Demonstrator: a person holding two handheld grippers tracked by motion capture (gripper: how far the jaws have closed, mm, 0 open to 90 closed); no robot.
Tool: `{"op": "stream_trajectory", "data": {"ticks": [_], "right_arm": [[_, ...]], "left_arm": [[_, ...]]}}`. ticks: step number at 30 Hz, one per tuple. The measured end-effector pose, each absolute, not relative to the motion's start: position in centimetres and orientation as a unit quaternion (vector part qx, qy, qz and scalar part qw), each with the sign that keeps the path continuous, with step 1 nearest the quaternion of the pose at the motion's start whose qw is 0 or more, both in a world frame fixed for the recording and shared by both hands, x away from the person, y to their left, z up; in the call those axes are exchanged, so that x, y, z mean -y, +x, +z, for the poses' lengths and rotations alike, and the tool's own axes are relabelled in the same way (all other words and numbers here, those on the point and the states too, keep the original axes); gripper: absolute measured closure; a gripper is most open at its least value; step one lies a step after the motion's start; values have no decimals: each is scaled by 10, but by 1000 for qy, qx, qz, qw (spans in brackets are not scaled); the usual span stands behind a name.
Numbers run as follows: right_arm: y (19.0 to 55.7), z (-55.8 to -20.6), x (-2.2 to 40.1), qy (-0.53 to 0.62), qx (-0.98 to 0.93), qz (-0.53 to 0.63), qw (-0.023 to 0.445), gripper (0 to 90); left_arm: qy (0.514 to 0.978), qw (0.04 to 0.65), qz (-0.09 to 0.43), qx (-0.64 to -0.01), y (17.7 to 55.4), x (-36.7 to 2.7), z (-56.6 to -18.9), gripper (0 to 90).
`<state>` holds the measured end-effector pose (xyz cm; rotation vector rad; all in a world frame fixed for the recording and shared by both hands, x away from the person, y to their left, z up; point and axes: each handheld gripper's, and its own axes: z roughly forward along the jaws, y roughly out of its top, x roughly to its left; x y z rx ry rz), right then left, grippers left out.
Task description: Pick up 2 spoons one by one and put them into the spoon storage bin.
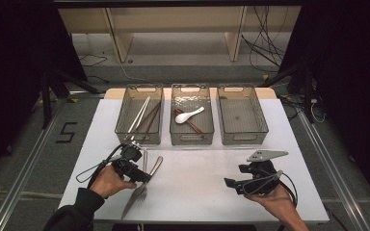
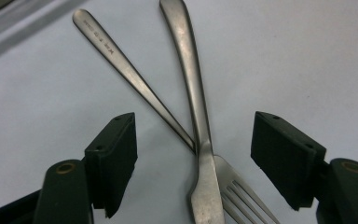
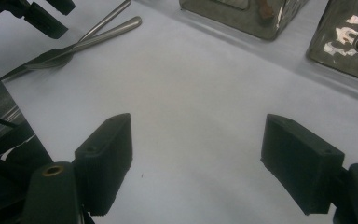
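Two steel pieces, a knife [image 2: 200, 140] and a fork [image 2: 135, 77], lie crossed on the table [image 1: 197, 183] at seven o'clock. The left gripper [image 2: 193, 156] straddles both, jaws wide, touching neither. The right gripper [image 3: 196, 163] hovers wide and empty at five o'clock. Three baskets [image 1: 243, 115] line twelve o'clock.

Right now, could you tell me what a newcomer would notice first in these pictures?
Probably the knife and fork crossed on the white table, with the left gripper poised open over them. Next, the three clear baskets along the far edge: the left basket holds chopsticks, the middle one a white spoon.
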<state>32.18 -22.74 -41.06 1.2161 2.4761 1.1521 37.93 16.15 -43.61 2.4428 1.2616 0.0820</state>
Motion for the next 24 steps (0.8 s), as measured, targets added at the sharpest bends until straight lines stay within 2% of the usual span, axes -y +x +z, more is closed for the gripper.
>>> {"op": "stream_trajectory", "data": {"ticks": [9,18,24], "right_arm": [[323,-411,228,406,-825,385,75,256],[323,-411,228,404,-825,387,74,255],[323,-411,228,404,-826,386,74,255]], "left_arm": [[878,177,16,-445,377,-160,-443,309],[881,162,12,-444,375,-158,-448,259],[882,154,12,-446,377,-157,-452,279]]}}
